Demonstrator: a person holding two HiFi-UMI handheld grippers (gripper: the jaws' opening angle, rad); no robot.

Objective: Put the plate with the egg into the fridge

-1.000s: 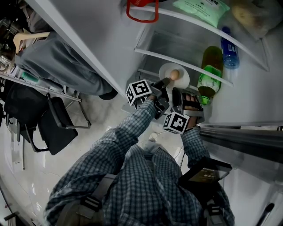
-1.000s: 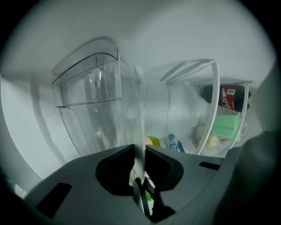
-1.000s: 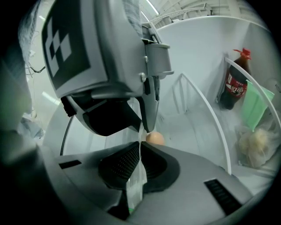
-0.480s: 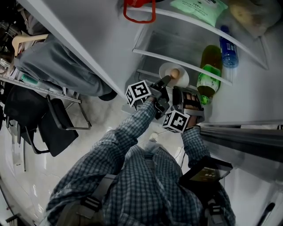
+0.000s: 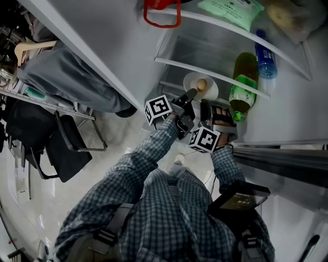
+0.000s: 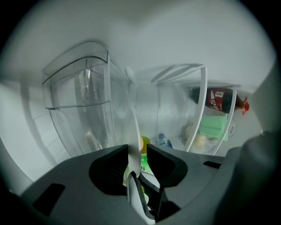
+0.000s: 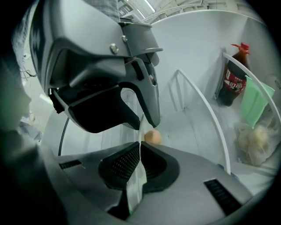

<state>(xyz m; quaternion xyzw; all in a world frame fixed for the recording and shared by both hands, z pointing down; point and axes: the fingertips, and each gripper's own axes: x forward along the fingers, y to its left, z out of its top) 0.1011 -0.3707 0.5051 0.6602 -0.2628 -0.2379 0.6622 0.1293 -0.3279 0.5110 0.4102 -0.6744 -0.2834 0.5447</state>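
Left gripper (image 6: pixel 137 154): jaws spread and have just been opening. The plate (image 5: pixel 193 82) rim stands edge-on between them, against one pad, with a clear gap to the other. No pinch.

Right gripper (image 7: pixel 139 153): jaws pressed onto the thin plate rim, so it alone is pinching the plate.

Plate is inside the fridge (image 5: pixel 205 47), just under a white shelf rail (image 5: pixel 225 78). Egg (image 5: pixel 202 85) sits on it, toward the far side from the grippers. Can't tell whether the plate bears on the shelf or hangs from the right gripper.

Both grippers are side by side at the plate's near edge, left one just ahead. In the right gripper view its body looms directly over the rim.

Neighbours:
- green bottle (image 5: pixel 240 95) just right of the plate
- blue bottle (image 5: pixel 266 61) beyond it
- cola bottle (image 7: pixel 232 81) upright in a rack
- pale green pack (image 5: pixel 233 11) on an upper shelf
- red loop handle (image 5: pixel 163 15) hanging at the top
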